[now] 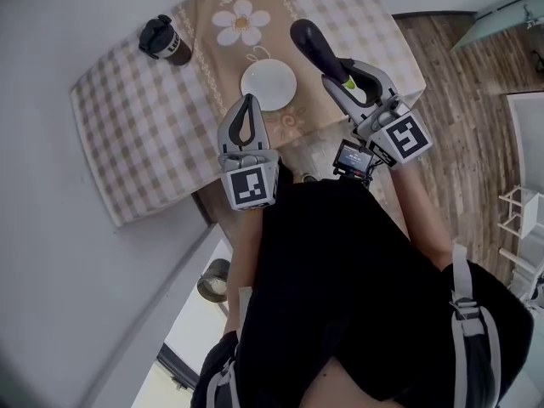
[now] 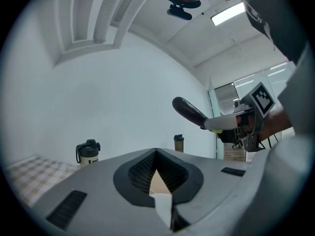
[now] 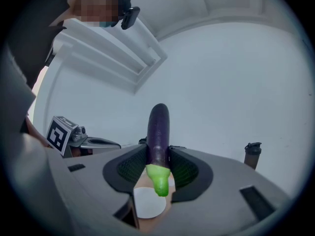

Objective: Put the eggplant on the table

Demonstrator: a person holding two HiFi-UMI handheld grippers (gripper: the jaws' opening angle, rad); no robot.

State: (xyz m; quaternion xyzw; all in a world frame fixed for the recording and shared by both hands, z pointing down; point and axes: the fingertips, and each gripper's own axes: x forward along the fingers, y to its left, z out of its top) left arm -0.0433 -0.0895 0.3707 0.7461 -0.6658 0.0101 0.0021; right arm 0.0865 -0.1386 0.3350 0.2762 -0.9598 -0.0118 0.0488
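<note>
A dark purple eggplant with a green stem end is held in the air above the table's right part, and my right gripper is shut on it near the stem. In the right gripper view the eggplant sticks out forward between the jaws. Left of it, my left gripper is shut on nothing, hovering near the table's near edge by the white plate. From the left gripper the eggplant and right gripper show at the right.
The table wears a checked cloth with a flower runner. A black lidded mug stands at its far left, and a dark bottle shows further off. Wooden floor lies to the right, a white wall to the left.
</note>
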